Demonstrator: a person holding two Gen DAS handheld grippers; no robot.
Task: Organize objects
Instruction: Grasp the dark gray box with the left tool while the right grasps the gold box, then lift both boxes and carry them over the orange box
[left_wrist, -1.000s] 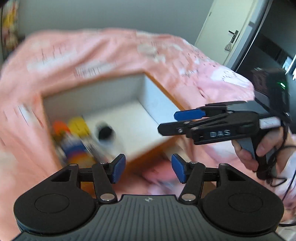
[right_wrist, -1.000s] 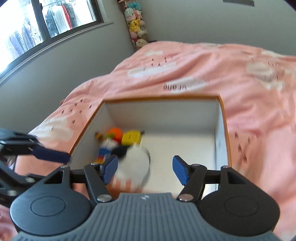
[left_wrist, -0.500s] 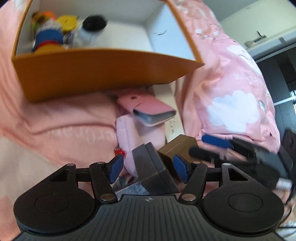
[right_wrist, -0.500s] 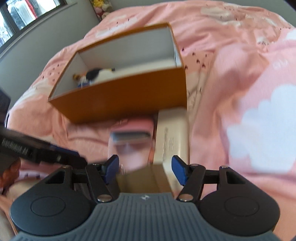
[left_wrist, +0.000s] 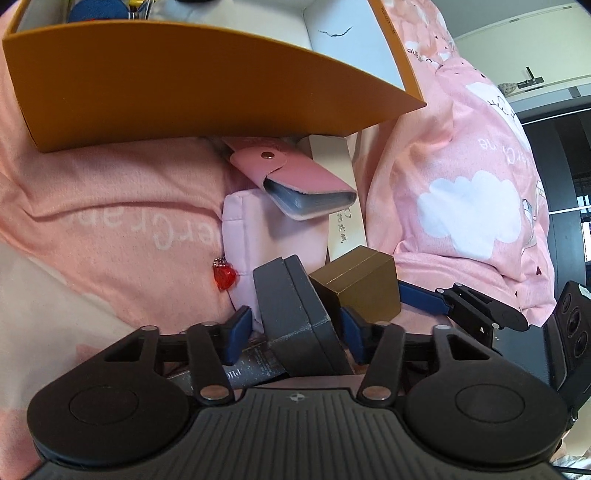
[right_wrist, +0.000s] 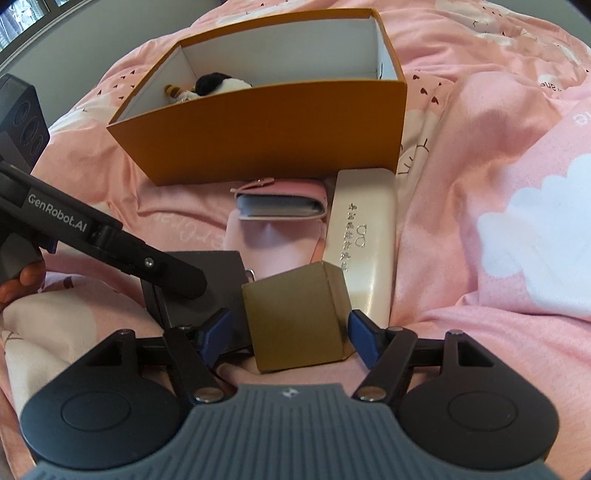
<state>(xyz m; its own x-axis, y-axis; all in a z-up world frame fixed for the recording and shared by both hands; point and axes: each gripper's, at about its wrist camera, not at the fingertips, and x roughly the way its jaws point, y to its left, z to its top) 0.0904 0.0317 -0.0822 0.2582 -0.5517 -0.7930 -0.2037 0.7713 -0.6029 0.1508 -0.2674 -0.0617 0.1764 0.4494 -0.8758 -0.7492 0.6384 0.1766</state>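
An orange box (right_wrist: 280, 129) with white inside stands on the pink bed; it also shows in the left wrist view (left_wrist: 184, 88). A plush toy (right_wrist: 218, 83) lies in it. In front lie a pink wallet (right_wrist: 284, 203), a pale pink pouch (left_wrist: 251, 229), a cream glasses case (right_wrist: 362, 243), a gold box (right_wrist: 299, 317) and a dark grey box (left_wrist: 295, 317). My left gripper (left_wrist: 295, 328) is open with the dark grey box between its fingers. My right gripper (right_wrist: 290, 332) is open with the gold box between its fingers.
A pink duvet (right_wrist: 498, 184) with white clouds covers the bed and rises in folds to the right. A red charm (left_wrist: 223, 275) hangs from the pouch. A dark printed card (left_wrist: 255, 371) lies under the grey box. A door and dark doorway (left_wrist: 546, 110) are at the far right.
Both grippers have dropped from above the orange box to the items in front of it. The left now straddles the dark grey box, the right the gold box.
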